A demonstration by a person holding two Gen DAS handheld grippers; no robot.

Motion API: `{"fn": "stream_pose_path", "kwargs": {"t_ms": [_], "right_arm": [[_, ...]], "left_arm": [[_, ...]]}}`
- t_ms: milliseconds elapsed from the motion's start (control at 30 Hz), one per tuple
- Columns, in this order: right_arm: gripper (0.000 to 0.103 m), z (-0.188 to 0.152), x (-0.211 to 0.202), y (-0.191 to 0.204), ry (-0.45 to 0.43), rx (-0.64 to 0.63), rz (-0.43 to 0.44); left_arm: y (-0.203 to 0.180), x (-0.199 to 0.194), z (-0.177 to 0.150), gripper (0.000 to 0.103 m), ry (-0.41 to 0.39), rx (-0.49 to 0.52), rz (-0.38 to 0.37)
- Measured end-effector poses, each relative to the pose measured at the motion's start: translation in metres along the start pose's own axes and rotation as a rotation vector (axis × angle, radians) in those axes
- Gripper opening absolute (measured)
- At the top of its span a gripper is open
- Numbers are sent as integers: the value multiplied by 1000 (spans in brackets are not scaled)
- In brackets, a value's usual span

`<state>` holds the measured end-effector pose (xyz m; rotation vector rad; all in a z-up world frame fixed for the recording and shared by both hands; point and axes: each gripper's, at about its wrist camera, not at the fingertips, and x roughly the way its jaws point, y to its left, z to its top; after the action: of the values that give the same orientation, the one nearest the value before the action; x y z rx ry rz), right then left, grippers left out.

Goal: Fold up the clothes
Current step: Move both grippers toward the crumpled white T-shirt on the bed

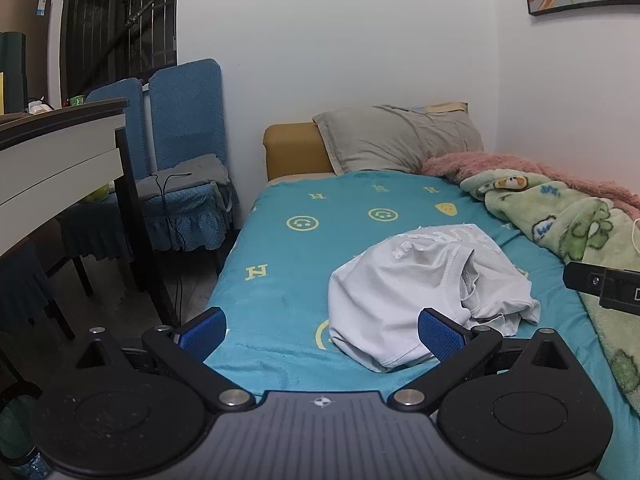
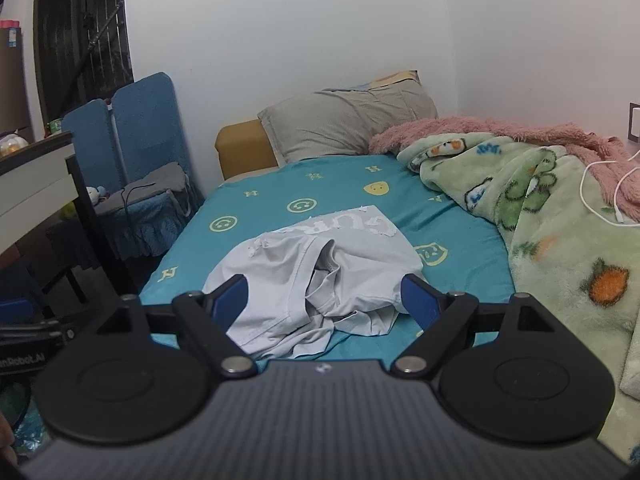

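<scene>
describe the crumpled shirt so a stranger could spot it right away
Find the bed with the teal smiley-print sheet. The crumpled pale grey cotton T-shirt lies in a heap mid-sheet, nearer the foot. Unlike the fluffy green cartoon blanket beside it, it is plain, smooth and carries white lettering.

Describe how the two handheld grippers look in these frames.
Both the left gripper and right gripper look alike: black linkage arms with silver pivot pins, round black discs, ribbed grey body bearing a small round target mark, blue textured pads. No sleeves show.

Open teal sheet [image 2: 256,248] left of shirt [image 2: 320,280]; green blanket [image 2: 560,240] crowding right.
</scene>
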<state>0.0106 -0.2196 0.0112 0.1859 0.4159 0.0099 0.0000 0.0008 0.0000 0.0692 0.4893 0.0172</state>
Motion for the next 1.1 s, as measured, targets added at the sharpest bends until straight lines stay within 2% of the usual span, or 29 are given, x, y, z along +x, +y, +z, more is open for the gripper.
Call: {"fn": "stream_pose_path", "kwargs": {"t_ms": [100, 233, 467, 733, 1100], "right_arm": [[85, -4, -3, 6, -10, -8, 4], [85, 9, -6, -6, -11, -8, 12], [85, 23, -10, -15, -36, 2, 20], [85, 34, -18, -33, -56, 83, 53], [85, 32, -26, -46, -30, 186, 38]], "left_arm": [[4, 1, 0, 103, -1, -20, -6], [13, -4, -8, 103, -31, -50, 2], [14, 2, -9, 103, 11, -57, 15], [-6, -17, -2, 103, 2, -55, 61], [-44, -39, 24, 103, -12, -24, 47]]}}
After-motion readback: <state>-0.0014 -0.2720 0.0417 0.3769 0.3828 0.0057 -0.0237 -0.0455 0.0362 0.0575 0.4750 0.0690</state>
